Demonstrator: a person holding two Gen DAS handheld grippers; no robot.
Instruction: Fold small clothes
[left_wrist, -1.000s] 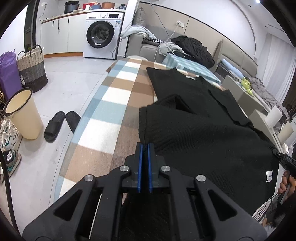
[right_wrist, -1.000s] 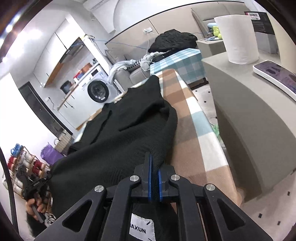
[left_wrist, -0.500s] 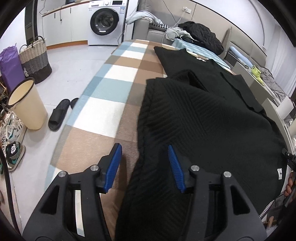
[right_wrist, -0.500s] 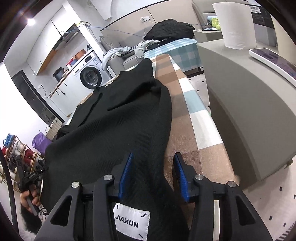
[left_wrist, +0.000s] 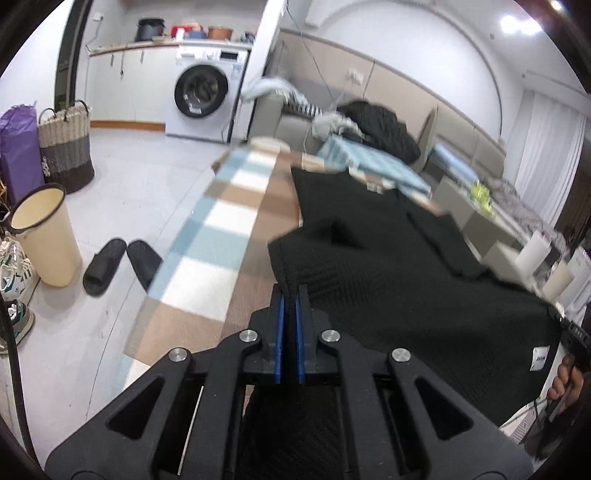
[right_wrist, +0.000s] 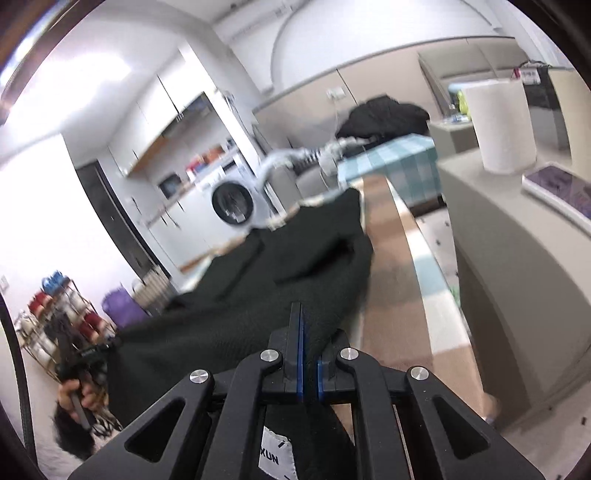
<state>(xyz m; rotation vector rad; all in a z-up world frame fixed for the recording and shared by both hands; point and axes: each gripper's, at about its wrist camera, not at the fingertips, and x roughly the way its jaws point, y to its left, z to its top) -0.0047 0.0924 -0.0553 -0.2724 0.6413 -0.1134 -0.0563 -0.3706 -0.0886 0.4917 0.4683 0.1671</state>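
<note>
A black ribbed garment (left_wrist: 388, 288) lies spread along a table covered in a blue, brown and white checked cloth (left_wrist: 221, 229). My left gripper (left_wrist: 290, 291) is shut on the garment's near left corner, with fabric pinched between the blue pads. In the right wrist view the same garment (right_wrist: 295, 266) runs away along the table (right_wrist: 391, 295). My right gripper (right_wrist: 308, 332) is shut on its near right corner, and cloth drapes over the right finger. A white label (right_wrist: 275, 456) hangs below the jaws. Both views are blurred by motion.
A beige bin (left_wrist: 44, 236), black slippers (left_wrist: 118, 266) and a woven basket (left_wrist: 66, 147) stand on the floor to the left. A grey cabinet (right_wrist: 517, 277) with a paper roll (right_wrist: 502, 125) stands close on the right. A hand (left_wrist: 565, 380) holds the other gripper.
Both grippers opened over the garment's near edge half a second ago and have shut on it again. The near hem now hangs lifted between them.
</note>
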